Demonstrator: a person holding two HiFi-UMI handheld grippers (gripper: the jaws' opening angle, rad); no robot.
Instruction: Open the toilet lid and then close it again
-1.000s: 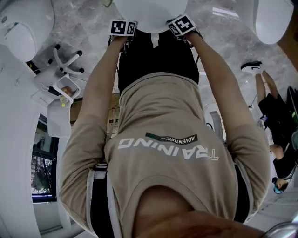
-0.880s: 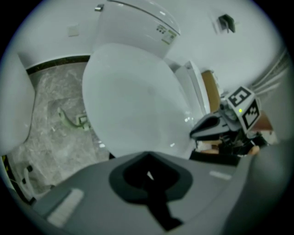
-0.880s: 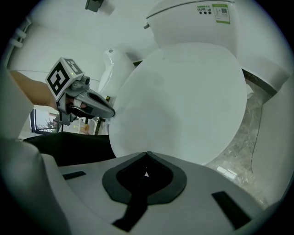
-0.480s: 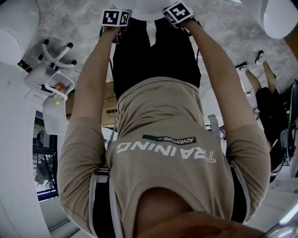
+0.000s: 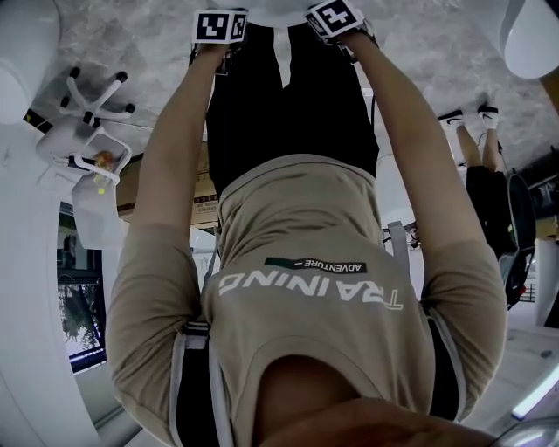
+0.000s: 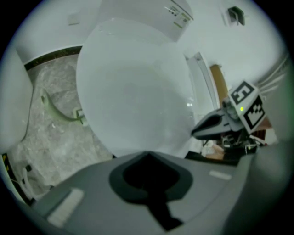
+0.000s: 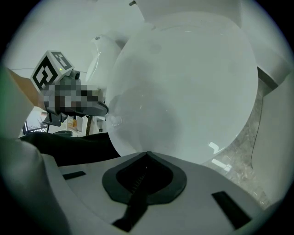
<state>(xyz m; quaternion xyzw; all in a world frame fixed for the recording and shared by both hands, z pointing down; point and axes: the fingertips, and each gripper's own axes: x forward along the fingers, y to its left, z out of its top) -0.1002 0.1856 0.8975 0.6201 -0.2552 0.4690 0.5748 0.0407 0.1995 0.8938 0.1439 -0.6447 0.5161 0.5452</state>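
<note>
The white toilet lid (image 6: 133, 92) lies down over the bowl and fills both gripper views (image 7: 188, 87). My left gripper (image 6: 147, 155) is shut, its tip at the lid's near rim, with nothing seen between the jaws. My right gripper (image 7: 147, 153) is shut too, its tip at the same rim further right. Whether either tip touches the lid I cannot tell. Each gripper shows in the other's view, the right gripper (image 6: 216, 124) and the left gripper (image 7: 87, 108). In the head view only the marker cubes (image 5: 220, 26) (image 5: 336, 17) show, at the top edge beyond the person's arms.
The tank (image 6: 147, 16) stands behind the lid. A green hose (image 6: 57, 112) lies on the marble floor to its left. Other white fixtures (image 5: 22, 39) (image 5: 533, 30) stand on both sides, with a wheeled stool base (image 5: 87, 96). Another person (image 5: 489, 192) stands at the right.
Both grippers have sunk, and their cubes sit higher in the head view. The white lid that showed between them has slid almost out of that view's top edge.
</note>
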